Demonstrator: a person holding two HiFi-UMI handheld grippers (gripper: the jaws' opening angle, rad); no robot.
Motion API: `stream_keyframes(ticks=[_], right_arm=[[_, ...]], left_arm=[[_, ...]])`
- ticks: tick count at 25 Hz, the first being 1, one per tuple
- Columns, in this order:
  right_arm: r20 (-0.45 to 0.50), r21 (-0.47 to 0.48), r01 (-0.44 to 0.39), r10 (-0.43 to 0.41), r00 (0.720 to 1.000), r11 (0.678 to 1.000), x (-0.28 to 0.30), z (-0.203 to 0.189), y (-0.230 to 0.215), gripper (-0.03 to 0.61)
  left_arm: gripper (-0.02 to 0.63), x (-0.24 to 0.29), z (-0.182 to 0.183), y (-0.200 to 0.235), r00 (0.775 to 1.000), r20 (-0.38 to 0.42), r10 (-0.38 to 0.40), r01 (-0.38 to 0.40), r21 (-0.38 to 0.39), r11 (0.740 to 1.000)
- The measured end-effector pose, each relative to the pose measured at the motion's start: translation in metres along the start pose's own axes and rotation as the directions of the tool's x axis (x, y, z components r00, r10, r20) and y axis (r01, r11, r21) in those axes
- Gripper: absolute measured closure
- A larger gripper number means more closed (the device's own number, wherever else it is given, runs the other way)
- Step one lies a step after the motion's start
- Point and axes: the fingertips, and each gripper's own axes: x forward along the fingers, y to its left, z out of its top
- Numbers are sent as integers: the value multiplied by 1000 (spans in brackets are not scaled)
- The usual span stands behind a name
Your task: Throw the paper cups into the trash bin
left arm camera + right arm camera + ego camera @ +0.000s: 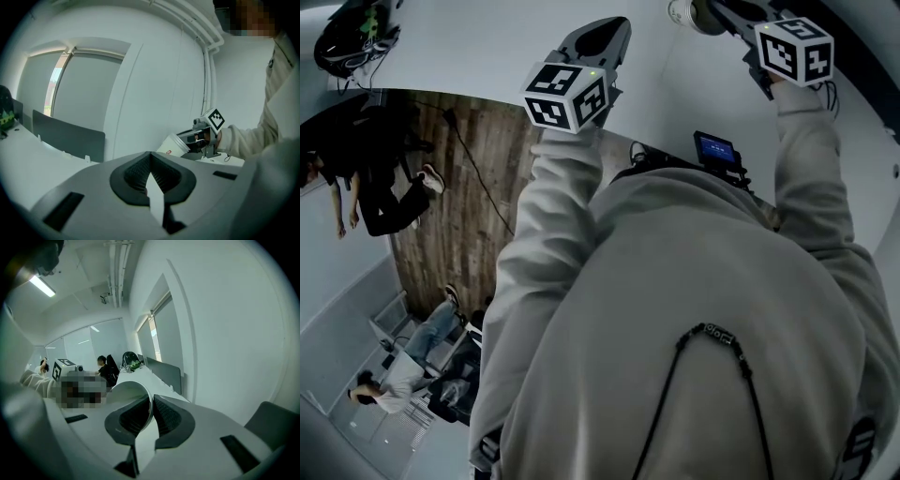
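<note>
The right gripper point(153, 398) is clenched on a white paper cup point(130, 387). Its dark, finely ribbed rubber pads point(167, 416) pinch the thin wall just under the rolled rim, which curls up and away to the left of the jaws as a smooth arc. In the left gripper view the same cup point(172, 144) shows as a tapered cone lying nearly on its side. Its narrow base points away from the gripper and there is a small red print on its matt side. It is held up in the air in front of a plain white wall point(154, 84).

The left gripper point(150, 157) is closed. Its two ribbed pads point(136, 171) meet at the tips and nothing shows between them. The pads sit in a smooth pale grey plastic shell.

In the head view both grippers are raised ahead of the person. Each carries a white cube with black square markers point(567, 94), and the sleeves of a soft grey hooded sweatshirt point(553, 216) run up to them. Below lies a dark, streaky wooden plank floor point(478, 216).
</note>
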Motion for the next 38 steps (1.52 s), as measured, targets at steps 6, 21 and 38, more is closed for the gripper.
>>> stream_keyframes(ticks=[6, 21, 38], right_arm=[[13, -4, -4, 4, 1000, 1000, -1, 12, -9, 532], [-44, 34, -150, 151, 988, 988, 37, -16, -18, 532], [-112, -48, -378, 372, 922, 924, 81, 19, 91, 532]], left_arm=[[621, 17, 7, 9, 1000, -20, 13, -13, 11, 1000], [621, 10, 6, 15, 992, -32, 119, -121, -65, 990], [620, -112, 4, 25, 935, -5, 355, -351, -168, 921]])
